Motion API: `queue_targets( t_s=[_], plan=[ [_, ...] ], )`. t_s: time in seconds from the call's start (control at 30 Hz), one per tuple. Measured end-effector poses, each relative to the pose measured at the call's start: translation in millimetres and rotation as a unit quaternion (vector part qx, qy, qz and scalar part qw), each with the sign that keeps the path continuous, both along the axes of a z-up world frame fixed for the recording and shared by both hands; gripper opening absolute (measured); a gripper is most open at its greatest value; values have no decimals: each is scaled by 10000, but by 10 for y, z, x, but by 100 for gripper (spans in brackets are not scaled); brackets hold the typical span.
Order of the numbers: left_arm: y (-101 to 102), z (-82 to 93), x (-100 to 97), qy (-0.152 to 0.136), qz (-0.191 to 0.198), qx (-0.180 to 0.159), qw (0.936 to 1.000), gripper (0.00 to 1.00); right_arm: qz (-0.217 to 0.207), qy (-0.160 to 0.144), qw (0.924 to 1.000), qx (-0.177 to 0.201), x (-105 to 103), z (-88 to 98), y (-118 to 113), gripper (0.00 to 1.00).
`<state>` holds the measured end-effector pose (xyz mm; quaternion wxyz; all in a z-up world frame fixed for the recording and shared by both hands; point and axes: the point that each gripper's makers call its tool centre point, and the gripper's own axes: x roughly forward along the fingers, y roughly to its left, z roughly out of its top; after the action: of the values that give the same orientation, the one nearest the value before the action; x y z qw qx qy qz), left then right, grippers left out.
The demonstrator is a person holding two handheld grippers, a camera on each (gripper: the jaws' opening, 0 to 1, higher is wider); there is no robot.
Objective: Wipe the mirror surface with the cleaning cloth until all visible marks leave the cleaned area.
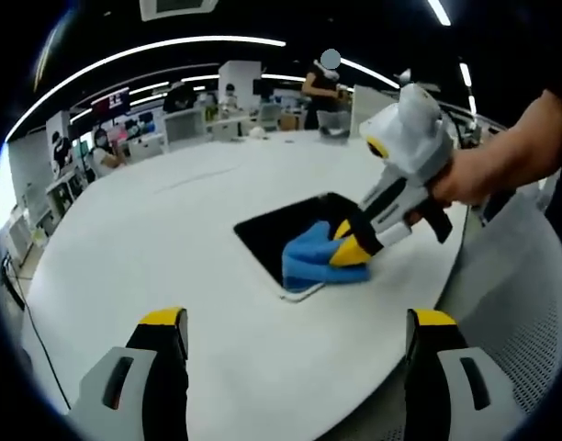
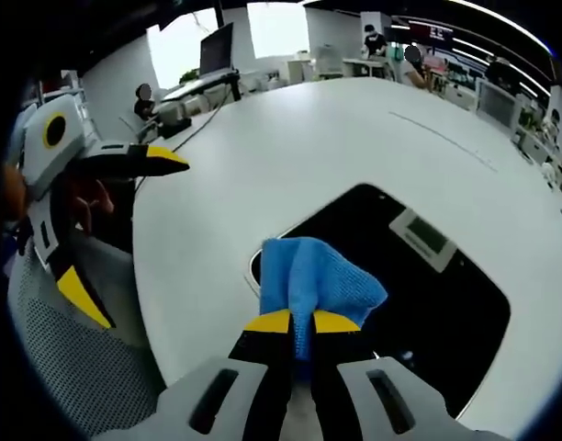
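With the right gripper (image 2: 302, 323) clamping the cloth (image 2: 316, 276) at the mirror (image 2: 419, 303) corner, press flat and sweep inward, the left gripper (image 1: 299, 333) waiting open.

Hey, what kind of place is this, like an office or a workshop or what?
Most likely an open-plan office or lab. A big white table fills the foreground, with desks and a monitor behind, long ceiling lights overhead, and people working in the background.

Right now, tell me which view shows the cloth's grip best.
Right gripper view: the right gripper has its jaws closed on the blue cloth over the mirror. The left gripper view shows the cloth from farther away, partly behind that gripper.
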<state>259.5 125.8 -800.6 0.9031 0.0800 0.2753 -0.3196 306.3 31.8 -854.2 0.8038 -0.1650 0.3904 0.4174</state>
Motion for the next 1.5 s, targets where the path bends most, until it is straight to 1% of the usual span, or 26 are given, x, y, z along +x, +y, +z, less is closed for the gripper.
queue_targets(
  t_s=[0.03,0.07,0.1,0.13,0.17,0.23,0.3,0.4,0.47,0.57,0.63,0.67,0.8,0.93,1.03,1.1,1.13,1.17,1.23,1.27,1.3,1.33,1.4,1.47,1.5],
  plan=[
    [22,2,12,-25,45,40,10000,99,15,-10,10000,27,-1,1,-3,2],
    [63,10,34,-31,181,39,9998,99,37,-7,10000,48,2,1,-5,2],
    [81,19,48,-32,244,-10,9997,99,32,22,10000,60,9,2,0,2],
    [104,33,63,-18,370,-140,9992,99,-22,83,9999,71,11,7,3,1],
    [116,39,65,7,419,-188,9989,99,2,74,10000,58,7,8,5,1],
    [105,16,54,74,412,-143,9990,99,39,67,10000,52,6,2,2,1],
    [74,-28,19,173,294,-49,9994,99,35,98,9999,65,2,1,-15,1],
    [46,-16,5,164,212,-88,9996,99,36,81,9999,59,-4,4,-42,1],
    [57,-13,10,147,232,-68,9996,99,25,92,9999,51,-3,2,-69,1],
    [106,12,42,153,424,-227,9987,99,30,103,9999,36,-3,6,-110,1],
    [89,16,33,249,460,-389,9979,99,-5,139,9999,91,-1,2,-122,1],
    [55,42,27,272,434,-543,9972,99,-7,142,9998,107,0,3,-120,1],
    [40,50,24,223,353,-440,9982,99,20,106,9999,55,-7,2,-139,2],
    [45,105,30,160,349,-372,9986,99,5,104,9999,44,-3,3,-229,2],
    [58,172,50,191,342,-346,9986,99,-87,194,9997,100,4,9,-279,2],
    [51,251,78,171,402,-412,9982,99,-111,220,9996,97,7,7,-306,2],
    [28,295,96,136,449,-527,9975,99,-113,223,9996,101,5,6,-317,2],
    [-8,330,104,117,465,-640,9968,99,-182,293,9993,170,-2,7,-324,2],
    [-41,315,95,55,408,-581,9975,99,-177,412,9987,235,-13,10,-337,2],
    [-44,277,86,51,369,-463,9982,99,-156,411,9986,279,-2,10,-352,2],
    [-51,256,76,92,361,-456,9983,99,-159,398,9987,275,2,10,-366,2],
    [-50,252,77,113,393,-486,9980,99,-102,274,9993,232,5,11,-377,2],
    [-41,267,90,55,451,-495,9977,99,-57,233,9994,241,-18,9,-375,1],
    [-6,249,101,-35,474,-399,9981,99,-116,316,9991,256,-12,12,-394,1],
    [4,235,105,-44,485,-374,9981,99,-204,447,9984,281,-15,12,-413,1]
  ],
)
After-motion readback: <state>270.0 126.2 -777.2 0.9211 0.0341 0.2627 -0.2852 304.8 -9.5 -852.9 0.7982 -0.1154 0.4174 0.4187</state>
